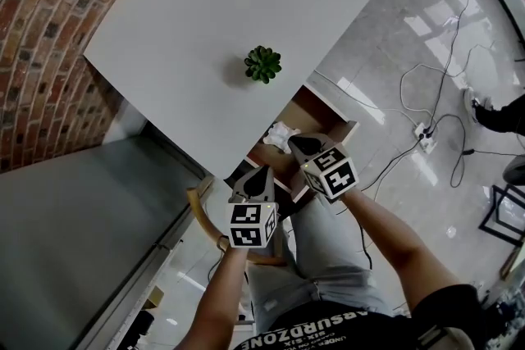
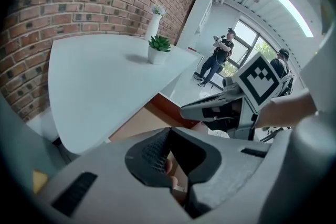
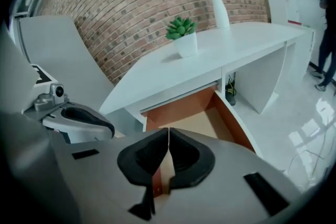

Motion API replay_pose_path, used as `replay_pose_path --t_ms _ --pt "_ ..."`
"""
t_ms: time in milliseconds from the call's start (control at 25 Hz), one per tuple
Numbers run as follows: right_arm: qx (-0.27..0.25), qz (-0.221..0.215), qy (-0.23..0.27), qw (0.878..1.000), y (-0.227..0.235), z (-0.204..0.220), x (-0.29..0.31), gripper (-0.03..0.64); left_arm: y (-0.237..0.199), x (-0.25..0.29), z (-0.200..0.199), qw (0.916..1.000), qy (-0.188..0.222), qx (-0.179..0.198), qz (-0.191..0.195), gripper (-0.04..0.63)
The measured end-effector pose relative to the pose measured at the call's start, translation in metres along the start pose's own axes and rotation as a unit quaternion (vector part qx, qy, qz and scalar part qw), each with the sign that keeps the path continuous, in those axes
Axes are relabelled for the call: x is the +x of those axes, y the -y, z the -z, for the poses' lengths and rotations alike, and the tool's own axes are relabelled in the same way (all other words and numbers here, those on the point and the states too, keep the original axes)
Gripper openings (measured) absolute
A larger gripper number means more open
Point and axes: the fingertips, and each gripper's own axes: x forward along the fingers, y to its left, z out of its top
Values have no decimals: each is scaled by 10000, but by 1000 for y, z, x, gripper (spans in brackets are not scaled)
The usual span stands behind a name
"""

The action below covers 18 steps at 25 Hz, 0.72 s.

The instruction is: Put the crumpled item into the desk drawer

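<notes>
Desk (image 1: 205, 12) is stretching wide and white above the drawer (image 1: 324, 112), and the drawer is standing pulled out. You are holding your right claw (image 3: 168, 136) over the drawer, with its jaws pressed together and nothing in them. You are holding your left claw (image 2: 169, 134) just outside the drawer, on your side, closed up and empty too. The little green plant (image 1: 262, 64) is sitting behind the drawer. The crumpled item (image 1: 283, 132), white and bunched, is lying inside the drawer already. So the putting-in part is looking done, and I think only pushing the drawer shut is waiting.

Open drawer (image 1: 321, 112) under overhanging desktop (image 1: 246, 4)
</notes>
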Motion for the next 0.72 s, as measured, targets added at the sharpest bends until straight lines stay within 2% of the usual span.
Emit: replay_pose_path --t_ms 320,520,720 --pt "-112 -129 506 9986 -22 -19 -35 -2 12 -7 -18 9994 280 -178 80 6" --pt "-221 154 720 9970 -26 -21 -52 -3 22 -13 -32 9985 497 -206 129 6" --pt "-122 320 913 9952 -31 -20 -69 -3 31 -24 -39 9982 565 -124 138 6"
